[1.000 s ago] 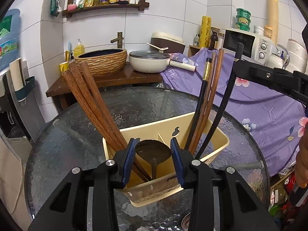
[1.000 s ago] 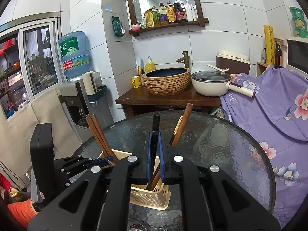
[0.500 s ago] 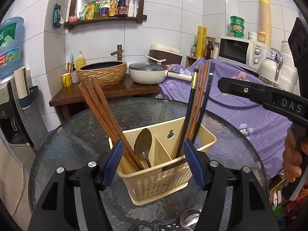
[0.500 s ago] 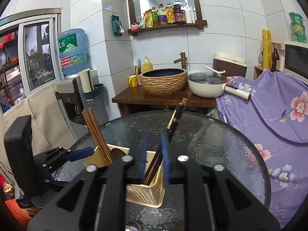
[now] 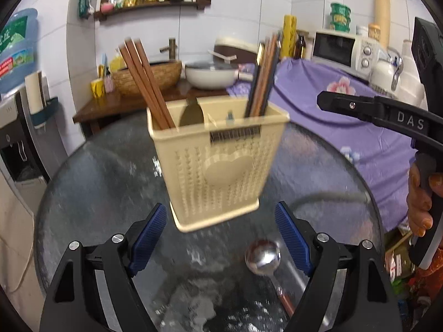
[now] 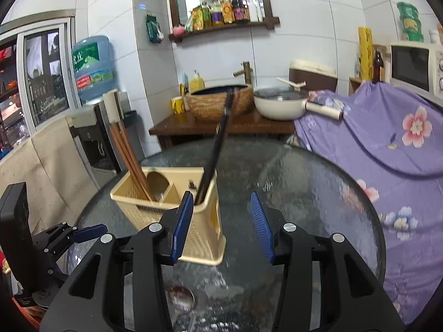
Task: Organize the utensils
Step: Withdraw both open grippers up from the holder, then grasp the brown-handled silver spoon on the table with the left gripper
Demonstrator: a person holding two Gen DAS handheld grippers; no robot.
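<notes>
White-tiled kitchen corner, round glass table (image 5: 91,182) in the middle, purple flowered cloth (image 6: 387,144) draped to the right. Cream utensil caddy (image 5: 218,171) upright on the glass, ahead of both grippers. Brown chopsticks (image 5: 144,83) leaning out of its left compartment, beside a dark spoon bowl (image 5: 191,114); darker chopsticks (image 5: 263,77) standing in the right compartment. Left gripper (image 5: 221,238) spread wide, blue pads (image 5: 149,235) clear of the caddy, nothing between them. Right gripper (image 6: 221,224) likewise parted and empty, its left pad overlapping the caddy's near corner in the right wrist view; contact impossible to judge. Metal spoon (image 5: 263,254) flat on the glass, near the left gripper's right finger, outside the caddy. Wooden side table (image 6: 221,124) behind, bearing a woven basin (image 6: 218,102) and a lidded white pan (image 6: 279,105).
</notes>
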